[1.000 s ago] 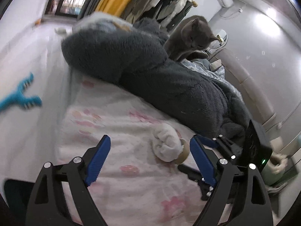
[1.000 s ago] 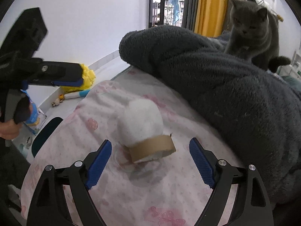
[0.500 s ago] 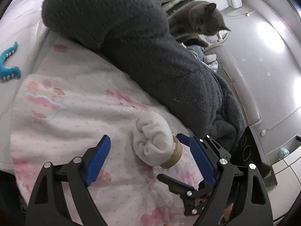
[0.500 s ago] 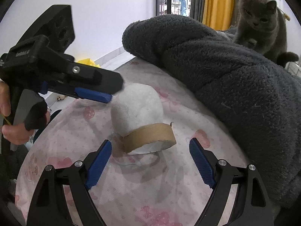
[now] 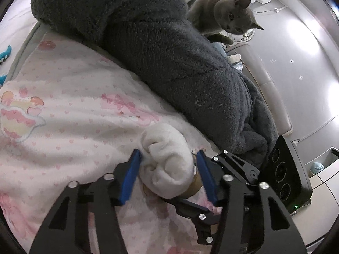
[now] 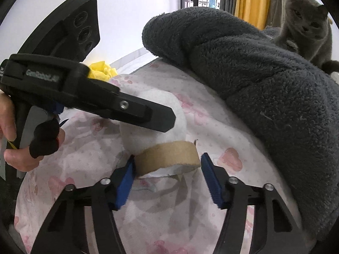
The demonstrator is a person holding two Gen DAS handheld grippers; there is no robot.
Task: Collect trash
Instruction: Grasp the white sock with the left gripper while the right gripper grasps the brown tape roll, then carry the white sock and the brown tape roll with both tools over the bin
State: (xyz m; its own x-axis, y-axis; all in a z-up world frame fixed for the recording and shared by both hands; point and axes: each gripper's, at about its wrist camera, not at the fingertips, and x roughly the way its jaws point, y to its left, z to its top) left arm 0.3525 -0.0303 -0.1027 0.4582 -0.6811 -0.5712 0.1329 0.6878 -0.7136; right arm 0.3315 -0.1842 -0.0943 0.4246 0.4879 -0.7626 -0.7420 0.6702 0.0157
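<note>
The left claw (image 5: 167,177) is set around the white tissue wad (image 5: 167,158), its blue pads at or just off the wad's sides; firm contact cannot be told. The right claw (image 6: 167,177) is spread about the cardboard ring (image 6: 169,155) at the wad's end. Both lie on the pink bedsheet (image 5: 74,105) beside the grey blanket (image 5: 169,53). Closing is best kept gentle, and the sheet left unpinched; a cat (image 5: 228,17) watches nearby.

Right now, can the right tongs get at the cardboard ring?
Probably yes: the right tongs already straddle the cardboard ring on the sheet, nothing between them; the left tongs sit further up, on the white wad.
</note>
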